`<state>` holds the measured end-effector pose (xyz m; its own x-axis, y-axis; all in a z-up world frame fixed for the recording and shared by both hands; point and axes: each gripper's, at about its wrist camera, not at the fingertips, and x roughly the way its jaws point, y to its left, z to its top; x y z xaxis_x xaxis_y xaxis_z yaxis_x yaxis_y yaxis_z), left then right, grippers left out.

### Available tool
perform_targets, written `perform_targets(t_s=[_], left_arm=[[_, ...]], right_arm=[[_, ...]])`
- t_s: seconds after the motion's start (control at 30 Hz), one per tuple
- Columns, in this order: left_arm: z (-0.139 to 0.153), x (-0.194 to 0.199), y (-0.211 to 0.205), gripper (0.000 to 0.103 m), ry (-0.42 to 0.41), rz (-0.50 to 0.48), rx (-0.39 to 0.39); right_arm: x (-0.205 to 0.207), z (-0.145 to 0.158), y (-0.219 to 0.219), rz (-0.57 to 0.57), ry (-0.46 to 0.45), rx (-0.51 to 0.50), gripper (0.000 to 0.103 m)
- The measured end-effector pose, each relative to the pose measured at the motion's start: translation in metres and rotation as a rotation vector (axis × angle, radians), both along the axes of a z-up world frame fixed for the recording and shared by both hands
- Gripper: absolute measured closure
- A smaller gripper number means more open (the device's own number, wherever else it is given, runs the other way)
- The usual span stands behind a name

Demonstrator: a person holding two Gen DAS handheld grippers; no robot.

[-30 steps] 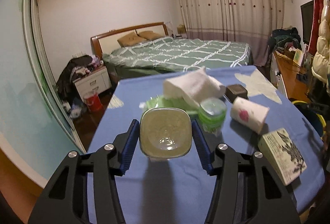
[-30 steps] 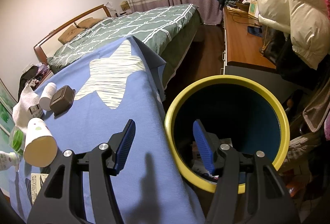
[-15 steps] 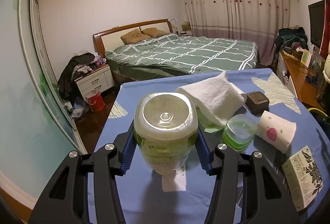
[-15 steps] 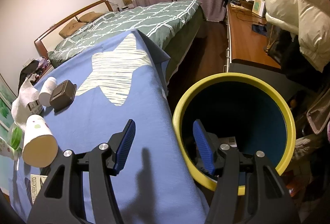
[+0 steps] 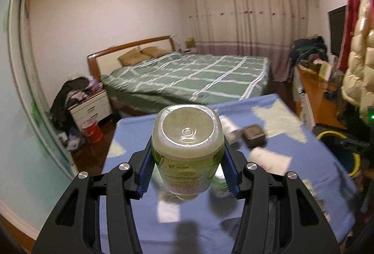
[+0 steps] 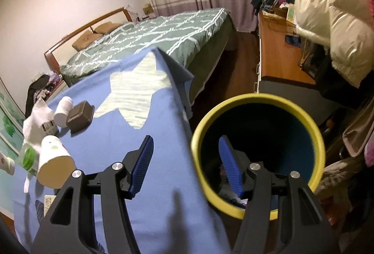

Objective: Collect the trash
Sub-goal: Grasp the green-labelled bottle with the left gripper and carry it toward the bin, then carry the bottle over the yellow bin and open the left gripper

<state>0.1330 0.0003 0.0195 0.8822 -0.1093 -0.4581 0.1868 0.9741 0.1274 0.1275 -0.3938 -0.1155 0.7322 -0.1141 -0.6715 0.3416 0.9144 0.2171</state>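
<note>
My left gripper is shut on a clear plastic bottle with a green label, held bottom-forward above the blue-covered table. My right gripper is open and empty, hovering over the table edge and the rim of the yellow trash bin; one finger sits over the bin's mouth. The bin also shows in the left wrist view at the right. A paper cup, a white towel, a small white bottle and a dark box lie on the table.
A green lidded container and a printed carton lie at the table's left. A bed stands behind the table. A wooden desk with a white down jacket is right of the bin.
My left gripper has lifted the bottle higher off the table and tilted up. My right gripper has drifted slightly, staying open by the bin.
</note>
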Motion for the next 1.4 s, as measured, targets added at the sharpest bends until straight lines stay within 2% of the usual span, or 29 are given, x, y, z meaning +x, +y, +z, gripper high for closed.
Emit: perform_targets(t_s=[0.17,0.37,0.57,0.8,0.93,1.1,1.27,1.3,1.33,1.37,1.4], left_arm=[[0.017,-0.012,-0.061,0.051,-0.009,-0.153,-0.001],[0.015,-0.006,-0.155,0.051,0.025,-0.348,-0.018],[-0.006,0.008,-0.254,0.051,0.090,-0.492,-0.019],[-0.043,0.025,-0.348,0.051,0.187,-0.596,-0.014],[-0.065,0.025,-0.392,0.051,0.223,-0.625,0.020],[-0.089,0.033,-0.419,0.051,0.316,-0.638,0.025],[-0.102,0.037,-0.428,0.051,0.351,-0.627,0.030],[-0.101,0.036,-0.428,0.050,0.350,-0.626,0.027],[-0.099,0.034,-0.425,0.042,0.337,-0.623,0.023],[-0.095,0.033,-0.422,0.037,0.319,-0.614,0.019],[-0.091,0.032,-0.417,0.037,0.304,-0.609,0.015]], right_arm=[[-0.018,0.006,-0.024,-0.034,-0.012,-0.010,0.048],[-0.041,-0.003,-0.061,-0.097,0.013,-0.001,0.048],[-0.065,-0.010,-0.090,-0.154,0.026,-0.011,0.048],[-0.085,-0.018,-0.114,-0.196,0.032,0.001,0.048],[-0.091,-0.023,-0.124,-0.212,0.035,0.009,0.047],[-0.093,-0.029,-0.129,-0.216,0.046,0.020,0.047],[-0.094,-0.031,-0.131,-0.224,0.053,0.023,0.047],[-0.095,-0.031,-0.131,-0.225,0.055,0.023,0.047],[-0.095,-0.031,-0.131,-0.227,0.058,0.023,0.047],[-0.095,-0.031,-0.132,-0.228,0.060,0.023,0.047],[-0.095,-0.032,-0.131,-0.228,0.060,0.023,0.047]])
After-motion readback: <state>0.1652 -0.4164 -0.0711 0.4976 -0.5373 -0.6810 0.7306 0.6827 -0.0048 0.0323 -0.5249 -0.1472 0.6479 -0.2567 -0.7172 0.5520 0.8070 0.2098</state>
